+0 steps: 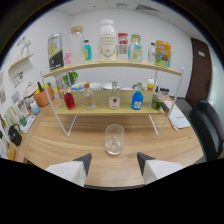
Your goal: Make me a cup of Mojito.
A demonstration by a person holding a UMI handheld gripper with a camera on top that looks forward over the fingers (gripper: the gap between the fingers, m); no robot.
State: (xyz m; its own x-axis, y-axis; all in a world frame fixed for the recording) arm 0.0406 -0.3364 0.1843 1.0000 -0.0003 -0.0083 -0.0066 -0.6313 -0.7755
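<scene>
step: start, nothing picked, judged | gripper [114, 161] fingers spread apart, holding nothing | glass [114, 139] upright on wooden counter [60, 145], just ahead of fingers | next: likely fetch a bottle from the shelf rack [112, 107] behind glass | room: white walls, dark door beyond rack

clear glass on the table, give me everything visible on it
The clear, stemless drinking glass stands upright on the wooden table, mouth up, rounded toward its base. It looks empty, though pale glints near the bottom could be reflections or contents; I cannot tell. It sits in front of the white-framed two-tier shelf of bottles, just ahead of the open gripper, roughly centred on the gap between the fingers. Nothing but the table touches it.
</scene>
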